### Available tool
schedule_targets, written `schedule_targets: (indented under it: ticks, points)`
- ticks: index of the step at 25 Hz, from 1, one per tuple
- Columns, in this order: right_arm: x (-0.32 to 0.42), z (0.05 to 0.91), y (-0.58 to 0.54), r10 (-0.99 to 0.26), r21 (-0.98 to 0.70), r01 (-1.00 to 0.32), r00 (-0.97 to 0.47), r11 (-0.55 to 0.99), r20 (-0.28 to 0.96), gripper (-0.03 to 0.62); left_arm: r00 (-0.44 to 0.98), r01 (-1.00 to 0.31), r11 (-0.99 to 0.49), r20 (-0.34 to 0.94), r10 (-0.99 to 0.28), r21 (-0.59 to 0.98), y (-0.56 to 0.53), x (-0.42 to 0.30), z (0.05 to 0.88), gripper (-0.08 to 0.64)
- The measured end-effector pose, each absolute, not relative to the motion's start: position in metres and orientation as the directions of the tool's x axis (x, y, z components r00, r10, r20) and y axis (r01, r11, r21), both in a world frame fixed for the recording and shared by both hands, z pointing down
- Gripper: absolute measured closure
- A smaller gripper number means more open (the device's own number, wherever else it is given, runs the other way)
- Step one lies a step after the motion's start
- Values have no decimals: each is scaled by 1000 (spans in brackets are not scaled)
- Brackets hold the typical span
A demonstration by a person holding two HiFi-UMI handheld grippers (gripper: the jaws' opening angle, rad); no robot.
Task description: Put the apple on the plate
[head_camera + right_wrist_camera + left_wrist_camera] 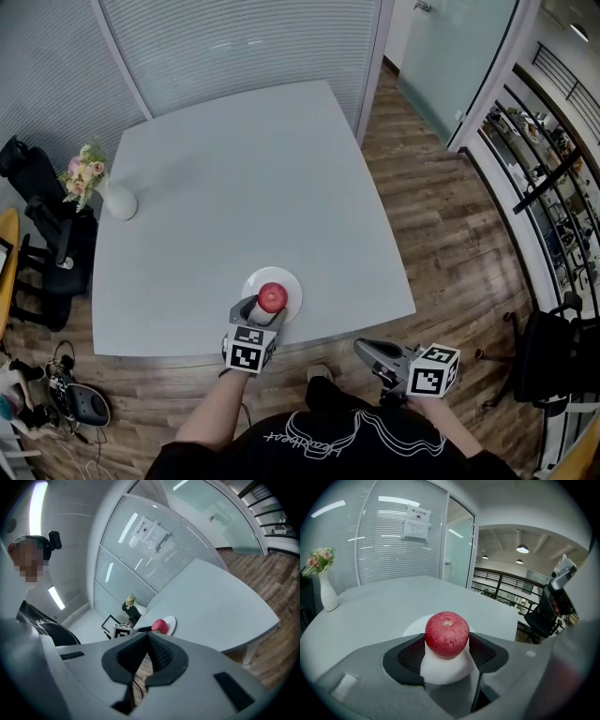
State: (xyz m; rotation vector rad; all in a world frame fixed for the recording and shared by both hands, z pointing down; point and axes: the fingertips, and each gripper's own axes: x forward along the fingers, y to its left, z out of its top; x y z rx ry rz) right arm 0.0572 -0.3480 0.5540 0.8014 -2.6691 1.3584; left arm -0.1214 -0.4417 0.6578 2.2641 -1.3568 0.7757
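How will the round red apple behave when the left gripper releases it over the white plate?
The round red apple looks firm: the left gripper's jaws press both sides with no visible dent. Round and smooth, it may roll, and the shallow white plate offers little rim to stop it. Stem end up, it would likely settle if released low.

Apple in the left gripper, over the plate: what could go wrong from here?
1. The apple is round and the plate looks shallow; when the left gripper opens, it may roll off.
2. The plate sits near the front edge of the table, so a rolling apple, or a nudged plate, could end up on the floor.
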Motion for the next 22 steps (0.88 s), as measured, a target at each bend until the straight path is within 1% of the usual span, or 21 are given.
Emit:
schedule_targets:
  ticks: [5, 11, 15, 18, 22]
  points:
    - [56, 555, -340, -417, -753, -452, -871, 478, 259, 583, 378, -886, -463, 628, -680, 32, -442, -120, 658, 262]
    - [55, 546, -338, -429, -832, -350, -890, 431, 152, 583, 376, -877, -481, 623, -686, -1, -443, -116, 656, 259]
    - [52, 540, -332, -422, -810, -355, -894, 467, 148, 583, 383, -879, -477, 612, -692, 11, -443, -117, 646, 252]
    - [51, 537, -328, -431, -803, -357, -891, 478, 139, 583, 396, -880, -474, 575, -716, 17, -439, -118, 627, 252]
    - [53, 535, -324, -463, -745, -436, -865, 506, 192, 583, 420, -883, -468, 525, -740, 47, -423, -120, 595, 252]
